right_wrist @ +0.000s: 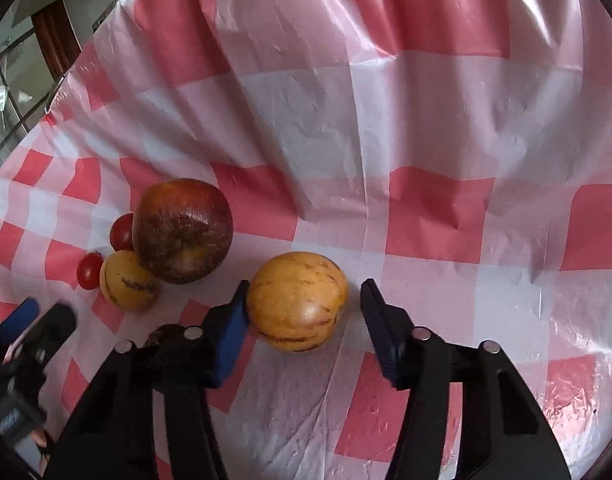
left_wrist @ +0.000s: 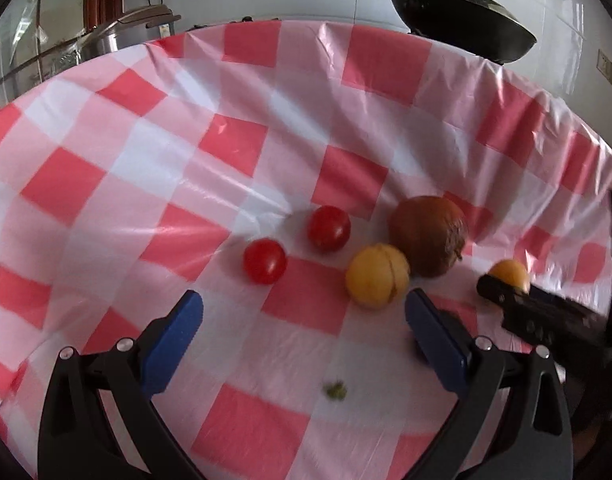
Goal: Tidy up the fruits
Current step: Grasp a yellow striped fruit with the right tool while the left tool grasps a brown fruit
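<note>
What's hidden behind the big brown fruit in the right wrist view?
A red tomato peeks out behind the big brown fruit; most of it is covered.

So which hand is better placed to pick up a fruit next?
Right. Its gripper already straddles the lone yellow fruit, one finger touching, while the left gripper hangs open with nothing between its fingers.

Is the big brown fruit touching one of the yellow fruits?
Yes, in the right wrist view the big brown fruit rests against the smaller yellow fruit at its lower left, with no gap between them.
</note>
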`<state>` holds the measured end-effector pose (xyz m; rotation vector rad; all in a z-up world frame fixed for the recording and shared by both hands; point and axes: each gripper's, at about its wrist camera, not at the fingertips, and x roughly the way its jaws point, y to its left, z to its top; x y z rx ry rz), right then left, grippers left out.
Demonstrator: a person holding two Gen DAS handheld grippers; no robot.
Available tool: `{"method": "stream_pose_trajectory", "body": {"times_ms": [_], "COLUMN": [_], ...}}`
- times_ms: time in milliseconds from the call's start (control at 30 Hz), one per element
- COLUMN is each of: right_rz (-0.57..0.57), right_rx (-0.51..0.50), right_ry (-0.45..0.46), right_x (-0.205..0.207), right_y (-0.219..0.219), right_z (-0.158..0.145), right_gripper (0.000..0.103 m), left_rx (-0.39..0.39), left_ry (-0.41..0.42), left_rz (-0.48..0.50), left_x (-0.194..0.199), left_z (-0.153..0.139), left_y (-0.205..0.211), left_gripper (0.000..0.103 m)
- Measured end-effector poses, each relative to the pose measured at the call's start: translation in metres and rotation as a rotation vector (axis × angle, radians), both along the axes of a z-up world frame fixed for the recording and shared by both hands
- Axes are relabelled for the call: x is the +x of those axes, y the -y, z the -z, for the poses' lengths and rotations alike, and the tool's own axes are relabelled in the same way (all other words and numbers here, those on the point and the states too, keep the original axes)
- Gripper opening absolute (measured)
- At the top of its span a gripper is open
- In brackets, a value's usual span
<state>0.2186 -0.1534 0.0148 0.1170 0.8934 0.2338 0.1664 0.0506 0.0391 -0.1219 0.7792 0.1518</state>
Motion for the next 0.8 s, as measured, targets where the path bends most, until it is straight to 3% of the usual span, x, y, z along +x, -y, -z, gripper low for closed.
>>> {"method": "stream_pose_trajectory", "body": {"times_ms": [67, 233, 367, 467, 500, 800], "right_rz": [0.004, 0.112, 0.093, 0.097, 0.095, 0.087], "right_rx": [0.012, 0.163, 0.151, 0.162, 0.164, 0.165], "right_ry": [0.006, 0.000, 0.003, 0.002, 0.003, 0.003], "right_x": [-0.002, 0.001, 0.004, 0.005, 0.000, 0.003], "right_y": [0.003, 0.043, 0.041, 0.045, 0.043, 0.043], "right_z": [0.000, 0.004, 0.005, 0.007, 0.005, 0.006], "right_gripper": [0.045, 0.045, 0.045, 0.045, 0.045, 0.045], "left_rx": [-0.017, -0.005, -0.065, -0.009, 0.002, -0.004], "left_ry": [-0.010, -0.072, -0.116, -0.118, -0.125, -0.130], "left_rz": [0.029, 0.036, 0.075, 0.115, 0.118, 0.115], "left_x": [0.010, 0.040, 0.055, 0.055, 0.055, 0.056], "left_z": [0.002, 0.015, 0.024, 0.027, 0.029, 0.036], "left_y": [0.006, 0.024, 0.029, 0.042, 0.044, 0.034], "left_gripper": [0.101, 0.098, 0.094, 0.092, 0.086, 0.085]}}
